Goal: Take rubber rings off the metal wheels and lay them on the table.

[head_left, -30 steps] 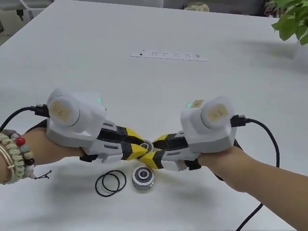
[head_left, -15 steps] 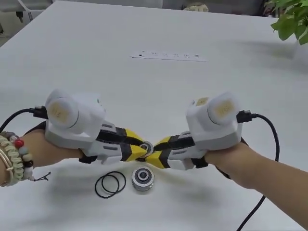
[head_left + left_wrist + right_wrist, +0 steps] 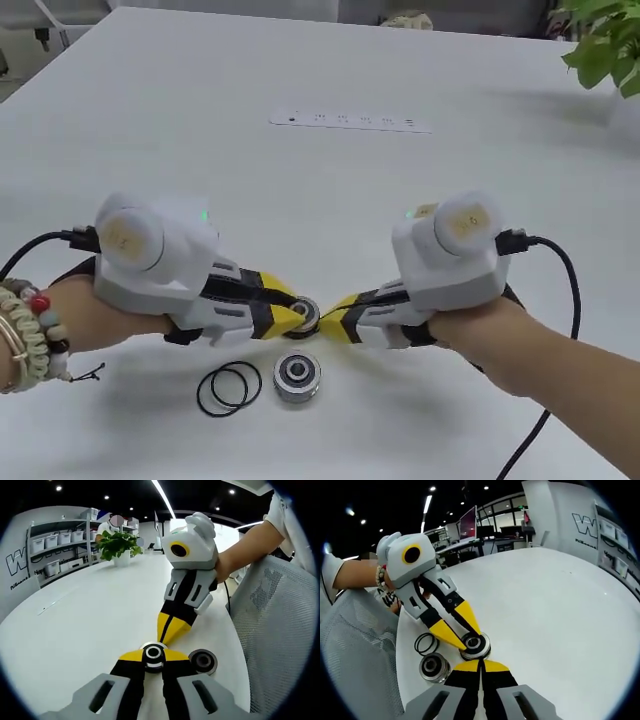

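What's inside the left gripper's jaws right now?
A metal wheel, clamped by its sides. The right gripper meets its rim with shut tips; what they pinch is covered.

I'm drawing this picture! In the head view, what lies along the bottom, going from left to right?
Bead bracelets → rubber rings → loose metal wheel → forearm.

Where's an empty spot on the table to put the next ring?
Lots of bare table lies this side of the power strip, and more on the right toward the plant. It's crowded near the front edge: the two rings, the loose wheel, and the left gripper and right gripper meeting at the held wheel.
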The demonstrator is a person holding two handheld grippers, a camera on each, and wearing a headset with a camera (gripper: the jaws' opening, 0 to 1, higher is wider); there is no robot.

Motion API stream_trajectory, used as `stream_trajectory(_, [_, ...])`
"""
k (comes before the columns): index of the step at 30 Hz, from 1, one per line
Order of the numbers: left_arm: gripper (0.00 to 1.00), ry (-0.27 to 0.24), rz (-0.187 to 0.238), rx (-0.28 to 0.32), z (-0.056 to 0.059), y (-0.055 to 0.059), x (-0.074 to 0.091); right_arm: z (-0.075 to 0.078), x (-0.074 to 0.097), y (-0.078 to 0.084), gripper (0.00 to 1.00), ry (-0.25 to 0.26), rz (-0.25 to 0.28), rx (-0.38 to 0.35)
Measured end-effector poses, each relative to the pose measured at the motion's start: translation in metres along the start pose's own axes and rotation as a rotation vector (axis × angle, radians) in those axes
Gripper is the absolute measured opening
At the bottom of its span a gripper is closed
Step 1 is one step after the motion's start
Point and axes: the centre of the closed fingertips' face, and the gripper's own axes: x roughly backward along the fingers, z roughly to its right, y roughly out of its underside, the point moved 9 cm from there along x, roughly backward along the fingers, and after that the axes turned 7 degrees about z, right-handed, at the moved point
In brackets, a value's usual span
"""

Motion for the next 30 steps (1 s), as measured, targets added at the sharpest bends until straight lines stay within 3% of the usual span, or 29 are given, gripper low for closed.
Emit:
stream_trajectory(6, [0.07,-0.006,-0.004,-0.001,-0.001,0.0,0.0,0.002,0.001,-0.001,0.0,0.041,-0.006,-0.102])
stream_trajectory(7, [0.07,-0.007,-0.004,-0.002,-0.001,0.0,0.0,0.003,0.002,-0.001,0.0,0.039,0.004,-0.151])
stream_trajectory(10, [0.07,-0.006,-0.005,-0.003,0.0,0.0,0.0,0.006,0.005,-0.002,0.0,0.04,0.042,-0.205])
stream_trajectory(12, [0.07,-0.006,-0.005,-0.004,0.0,0.0,0.0,0.006,0.006,-0.007,0.0,0.015,0.087,-0.266])
stream_trajectory(18, [0.07,-0.006,-0.008,-0.017,0.0,0.0,0.0,0.001,0.007,-0.008,0.0,0.024,0.06,-0.248])
stream_trajectory(30, [0.07,-0.005,-0.011,-0.021,0.001,-0.001,0.0,-0.004,0.005,-0.013,0.0,-0.001,0.069,-0.234])
